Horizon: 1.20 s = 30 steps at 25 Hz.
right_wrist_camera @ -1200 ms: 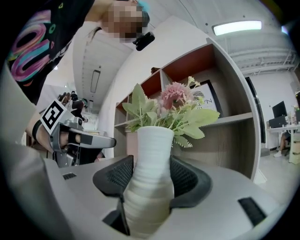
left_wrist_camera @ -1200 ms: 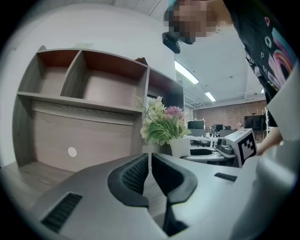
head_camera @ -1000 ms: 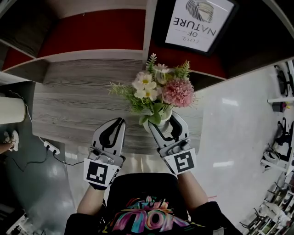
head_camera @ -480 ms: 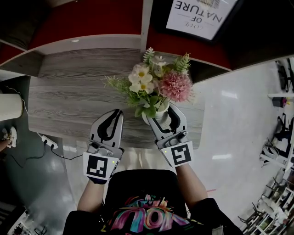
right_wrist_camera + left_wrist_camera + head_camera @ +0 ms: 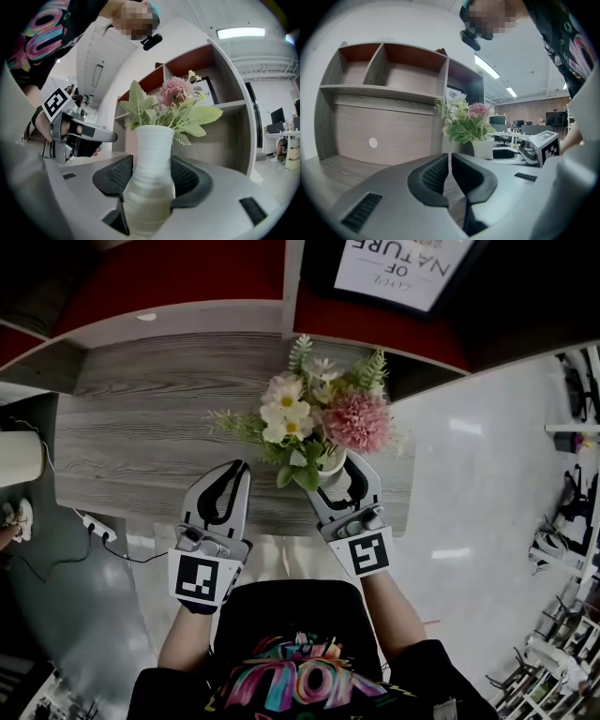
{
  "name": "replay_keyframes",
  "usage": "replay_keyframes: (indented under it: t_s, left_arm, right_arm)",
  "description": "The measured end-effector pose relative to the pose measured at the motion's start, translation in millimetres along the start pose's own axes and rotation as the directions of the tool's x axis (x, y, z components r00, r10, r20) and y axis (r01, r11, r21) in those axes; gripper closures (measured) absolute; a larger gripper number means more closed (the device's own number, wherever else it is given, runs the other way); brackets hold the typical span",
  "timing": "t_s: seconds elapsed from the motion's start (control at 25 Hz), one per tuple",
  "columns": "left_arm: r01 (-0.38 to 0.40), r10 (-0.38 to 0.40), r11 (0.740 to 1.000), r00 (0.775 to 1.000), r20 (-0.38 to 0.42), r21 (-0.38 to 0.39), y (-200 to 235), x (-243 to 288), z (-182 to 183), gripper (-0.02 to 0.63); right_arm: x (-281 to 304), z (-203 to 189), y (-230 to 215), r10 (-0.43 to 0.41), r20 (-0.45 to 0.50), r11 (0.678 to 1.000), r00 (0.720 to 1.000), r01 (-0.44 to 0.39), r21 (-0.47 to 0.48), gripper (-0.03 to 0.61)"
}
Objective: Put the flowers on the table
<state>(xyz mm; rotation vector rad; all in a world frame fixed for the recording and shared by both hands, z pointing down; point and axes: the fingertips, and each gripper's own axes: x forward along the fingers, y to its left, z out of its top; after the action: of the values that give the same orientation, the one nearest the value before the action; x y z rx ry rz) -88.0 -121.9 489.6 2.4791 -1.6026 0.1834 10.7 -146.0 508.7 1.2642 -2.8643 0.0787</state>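
Surface (image 5: pixel 141 446) before me was grey wood-grain. Red-backed shelf (image 5: pixel 187 329) stood along its far edge, framed sign (image 5: pixel 394 268) in one compartment.

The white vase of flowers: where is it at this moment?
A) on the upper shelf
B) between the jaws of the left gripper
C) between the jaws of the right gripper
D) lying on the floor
C: the right gripper view shows the white vase upright, with the right gripper closed on its sides.

Right gripper (image 5: pixel 337 472) and flowers (image 5: pixel 361 421) slightly lower, nearer table (image 5: pixel 150 427).
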Motion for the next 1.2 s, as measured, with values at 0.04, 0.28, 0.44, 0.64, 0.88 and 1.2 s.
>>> replay_keyframes:
  t_s: [0.04, 0.28, 0.44, 0.64, 0.88, 1.2]
  left_arm:
    - [0.005, -0.005, 1.0, 1.0, -0.005, 0.007, -1.0, -1.4, -0.7, 0.575]
    - [0.009, -0.009, 1.0, 1.0, 0.003, 0.01, -4.1, -9.8, 3.2, 0.575]
    - [0.018, -0.018, 0.999, 1.0, 0.001, 0.03, -5.7, -13.4, 4.4, 0.575]
    - [0.008, -0.008, 1.0, 1.0, 0.007, 0.015, -12.9, -23.4, 7.8, 0.575]
    - [0.023, -0.024, 0.999, 1.0, 0.011, 0.043, -8.8, -22.8, 7.6, 0.575]
    - [0.043, -0.043, 0.998, 0.999, 0.009, 0.046, -15.0, -22.2, 10.2, 0.575]
  right_arm:
    - [-1.3, -0.2, 0.8, 0.0, -0.001, 1.0, 1.0, 0.0, -0.004, 0.31]
    - [-4.4, -0.3, 6.3, 0.01, -0.009, 1.0, 1.0, -0.01, -0.017, 0.31]
    - [-8.3, -0.5, 6.0, 0.005, -0.01, 1.0, 1.0, -0.005, -0.013, 0.308]
    - [-23.1, 0.0, 7.8, -0.007, -0.016, 1.0, 1.0, 0.006, -0.014, 0.308]
    - [-23.5, -6.7, 7.9, 0.0, -0.033, 1.0, 0.999, 0.0, -0.01, 0.305]
    - [-23.9, -7.1, 8.1, 0.003, -0.041, 1.0, 0.999, -0.003, -0.004, 0.307]
